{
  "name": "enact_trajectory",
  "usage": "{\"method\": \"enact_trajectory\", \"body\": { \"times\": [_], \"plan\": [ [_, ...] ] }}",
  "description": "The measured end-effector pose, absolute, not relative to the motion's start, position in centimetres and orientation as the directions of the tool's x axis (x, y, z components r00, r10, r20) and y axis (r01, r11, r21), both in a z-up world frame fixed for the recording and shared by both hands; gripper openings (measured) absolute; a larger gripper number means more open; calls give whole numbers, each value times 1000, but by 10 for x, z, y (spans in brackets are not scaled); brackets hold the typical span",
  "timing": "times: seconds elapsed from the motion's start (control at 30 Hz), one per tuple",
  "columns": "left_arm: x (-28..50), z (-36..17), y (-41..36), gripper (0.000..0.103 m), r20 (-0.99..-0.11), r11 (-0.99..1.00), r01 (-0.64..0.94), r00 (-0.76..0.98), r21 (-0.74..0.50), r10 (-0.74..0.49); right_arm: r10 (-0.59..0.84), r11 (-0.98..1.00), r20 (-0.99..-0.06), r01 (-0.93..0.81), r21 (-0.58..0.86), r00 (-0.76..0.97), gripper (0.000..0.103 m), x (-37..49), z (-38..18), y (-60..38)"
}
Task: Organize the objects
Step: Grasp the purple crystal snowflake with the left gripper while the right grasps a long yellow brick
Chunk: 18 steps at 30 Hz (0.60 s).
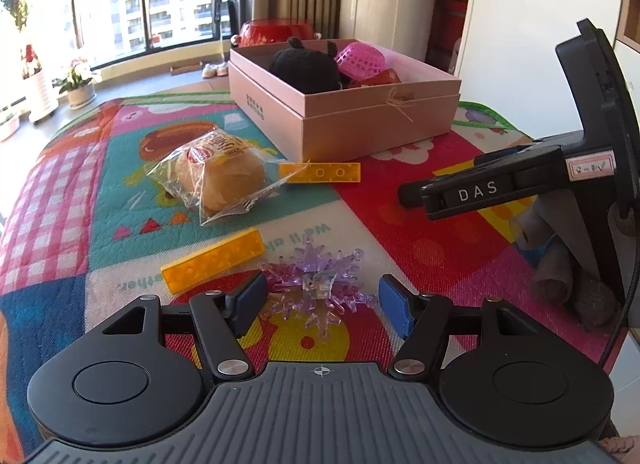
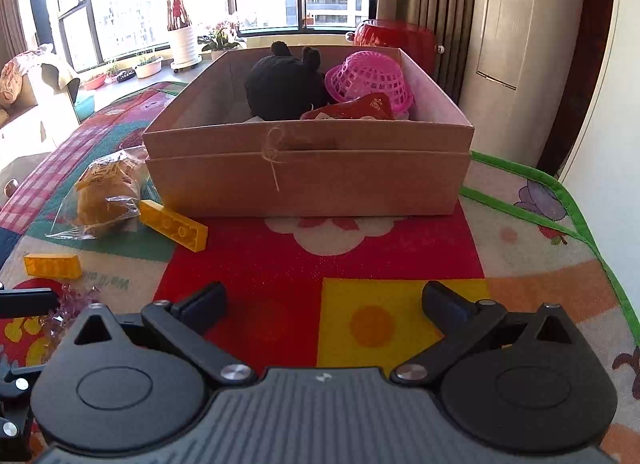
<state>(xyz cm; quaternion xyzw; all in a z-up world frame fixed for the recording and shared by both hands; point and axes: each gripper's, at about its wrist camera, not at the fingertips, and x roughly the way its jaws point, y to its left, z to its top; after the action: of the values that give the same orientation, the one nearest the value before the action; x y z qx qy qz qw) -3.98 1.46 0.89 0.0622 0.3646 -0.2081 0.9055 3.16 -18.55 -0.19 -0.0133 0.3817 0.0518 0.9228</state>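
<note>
1. A colourful play mat [image 1: 400, 200] with printed cartoon pictures and a slightly woven surface covers the area where the objects lie; its edge has a green border.
2. A pink cardboard box [image 1: 360, 124] of rectangular shape stands on the far part of the mat. It has smooth matte walls and a small bow of thin twine on its front.
3. Inside the box there are a black knitted plush toy [image 2: 286, 90], a pink plastic basket [image 2: 370, 78] with a grid of holes, lying turned over, and a glossy red packet [image 2: 352, 109].
4. A round bread bun in a clear crinkled plastic bag [image 1: 222, 176] lies on the mat to the left of the box, near it.
5. Two flat yellow plastic bricks with round studs lie on the mat: the farther brick [image 1: 324, 173] is just beside the bag of the bun, and the nearer brick [image 1: 214, 262] is in front of the bun.
6. A purple transparent spiky ornament [image 1: 320, 288], shaped like a crystal star, lies on the mat just in front of the nearer brick.
7. The left gripper [image 1: 322, 304] is half open. Its blue pads stand on both sides of the ornament, and the pads do not press it; whether a spike touches a pad, one cannot tell.
8. The right gripper [image 2: 324, 306] is spread wide above the red and yellow squares of the mat, in front of the box. It holds nothing.
</note>
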Motion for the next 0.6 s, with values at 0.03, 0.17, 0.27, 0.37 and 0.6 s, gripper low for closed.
{"method": "enact_trajectory", "body": {
  "times": [0.03,0.17,0.27,0.37,0.6],
  "plan": [
    [-42,8,15,67,-675,903,428,656,-35,-337,86,994,-706,-107,14,704,103,31,-1,-185],
    [-51,6,25,67,-642,902,427,675,-63,-364,158,982,-695,-184,37,701,103,28,3,-178],
    [-53,9,34,64,-638,899,422,662,-116,-393,213,966,-676,-257,35,706,103,25,8,-159],
    [-55,10,42,64,-637,900,413,658,-138,-400,239,957,-687,-287,46,686,103,36,8,-141],
    [-50,11,64,64,-621,921,349,687,-174,-378,96,979,-688,-193,-66,720,83,50,9,-138]
  ]
}}
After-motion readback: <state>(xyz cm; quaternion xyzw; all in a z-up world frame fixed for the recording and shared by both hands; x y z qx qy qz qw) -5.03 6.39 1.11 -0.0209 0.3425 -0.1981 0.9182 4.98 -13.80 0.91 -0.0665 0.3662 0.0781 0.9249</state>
